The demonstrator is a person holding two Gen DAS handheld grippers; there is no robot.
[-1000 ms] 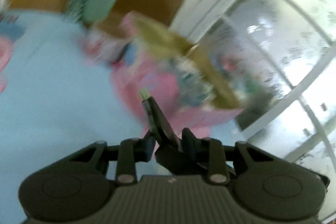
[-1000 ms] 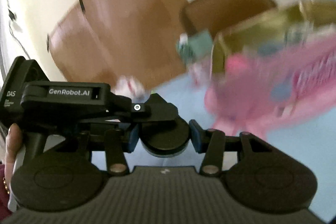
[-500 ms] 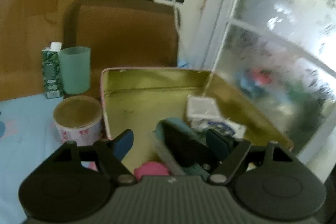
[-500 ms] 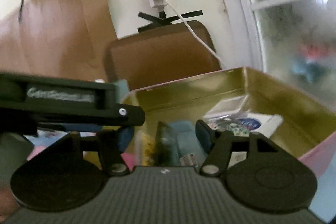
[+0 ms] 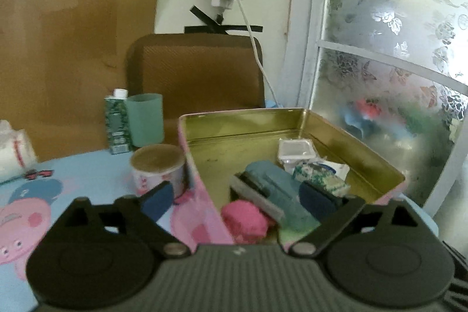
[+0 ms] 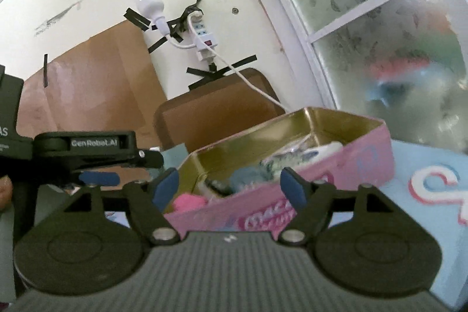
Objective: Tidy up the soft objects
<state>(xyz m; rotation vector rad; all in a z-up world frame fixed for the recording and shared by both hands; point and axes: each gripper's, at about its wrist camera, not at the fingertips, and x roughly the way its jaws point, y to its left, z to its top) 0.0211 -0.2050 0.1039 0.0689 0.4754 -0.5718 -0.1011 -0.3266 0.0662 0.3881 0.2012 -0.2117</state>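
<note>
A pink tin box with a gold inside (image 5: 292, 119) (image 6: 345, 163) stands open on the blue cartoon tablecloth. Inside lie a pink fluffy ball (image 5: 245, 220) (image 6: 187, 201), a teal soft piece (image 5: 278, 189), a green-white packet (image 5: 318, 180) and a small white packet (image 5: 295, 151). My left gripper (image 5: 237, 199) is open and empty, straddling the box's near left wall. My right gripper (image 6: 229, 187) is open and empty, just in front of the box. The left gripper also shows at the left of the right wrist view (image 6: 96, 177).
A paper-lidded cup (image 5: 158, 168) stands left of the box. Behind it are a green carton (image 5: 117, 125) and a teal cup (image 5: 144, 119). A brown cushion (image 5: 196, 69) leans on the wall under a taped power strip (image 6: 201, 40). A frosted window (image 5: 395, 63) is at right.
Both grippers swung round to face the tin box and opened. The dark object the left gripper held a second ago is gone from its jaws; the right gripper backed out of the box.
</note>
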